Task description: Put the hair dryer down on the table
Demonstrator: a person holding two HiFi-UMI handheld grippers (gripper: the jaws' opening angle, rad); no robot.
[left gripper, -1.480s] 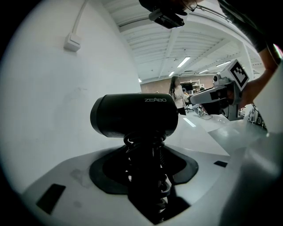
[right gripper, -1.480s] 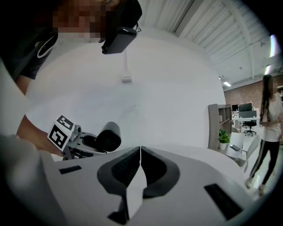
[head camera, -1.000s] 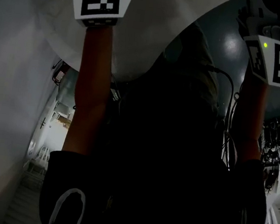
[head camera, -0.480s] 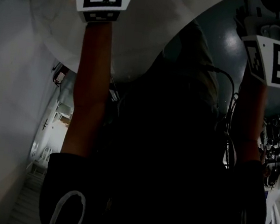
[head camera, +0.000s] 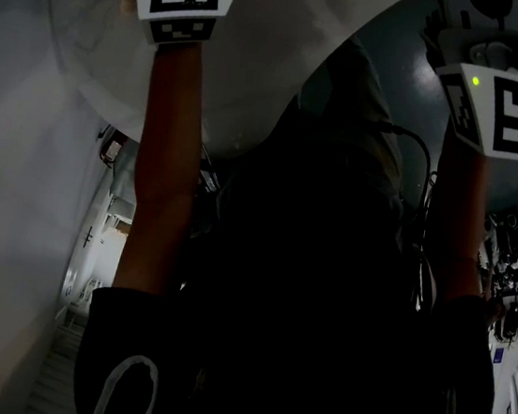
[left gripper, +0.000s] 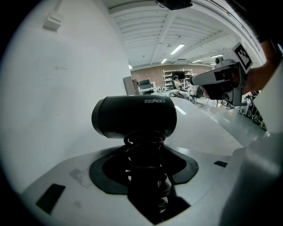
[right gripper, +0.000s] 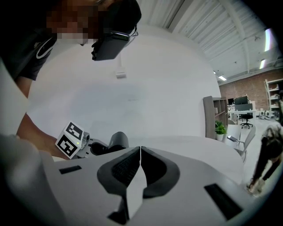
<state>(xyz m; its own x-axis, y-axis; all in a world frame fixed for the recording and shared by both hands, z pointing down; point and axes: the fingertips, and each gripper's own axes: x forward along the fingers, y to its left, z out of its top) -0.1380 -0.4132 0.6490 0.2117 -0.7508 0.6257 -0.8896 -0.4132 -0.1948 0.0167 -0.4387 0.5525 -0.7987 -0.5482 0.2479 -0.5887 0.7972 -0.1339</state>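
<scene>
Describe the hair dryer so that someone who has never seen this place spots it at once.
Find the large white wall and the white table in front of it. There the left gripper is shut on a hair dryer. Unlike the white gripper and table around it, it is black, with a short stubby barrel, pale lettering on its side and a coiled cord below.

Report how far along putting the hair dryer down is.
Done: the black hair dryer with a coiled cord is at the white round table. In hand: the left gripper is shut on its handle. Left: setting it on the table (contact cannot be told here) and opening the jaws. The right gripper is shut and empty.
</scene>
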